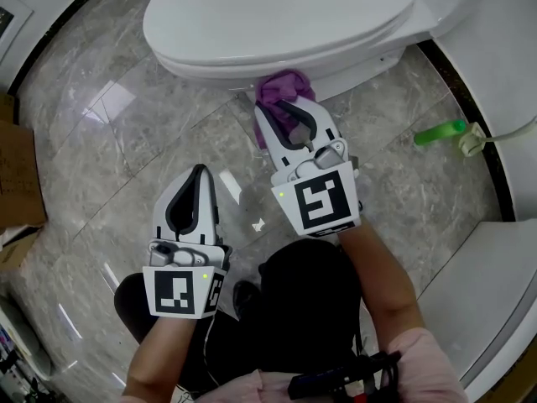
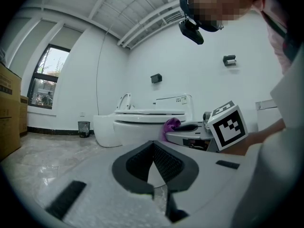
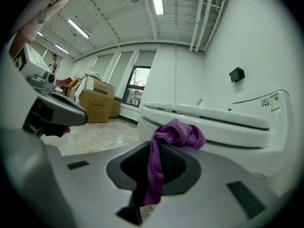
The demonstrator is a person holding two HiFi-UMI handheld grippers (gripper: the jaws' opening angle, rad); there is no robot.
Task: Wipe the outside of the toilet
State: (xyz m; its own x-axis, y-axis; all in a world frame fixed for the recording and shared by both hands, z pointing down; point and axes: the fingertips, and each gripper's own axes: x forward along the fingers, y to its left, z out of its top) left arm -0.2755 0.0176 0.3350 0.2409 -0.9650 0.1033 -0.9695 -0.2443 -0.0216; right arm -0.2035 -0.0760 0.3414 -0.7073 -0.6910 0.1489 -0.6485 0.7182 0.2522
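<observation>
Your right gripper (image 1: 287, 112) is shut tight on the purple cloth (image 1: 283, 88). The cloth bunches up at the tips of the jaws. The toilet (image 1: 277, 15) is straight ahead, at 12 o'clock from those jaws. The cloth sits right by the side of the bowl, under the lid's edge. I can't tell if it touches. In the head view the toilet's long way runs from 9 o'clock to 3 o'clock, so I think your wipe should slide sideways along it. Your left gripper (image 1: 199, 179) has its jaws together with nothing in them. It sits at 7 o'clock from the right one, farther from the toilet.
</observation>
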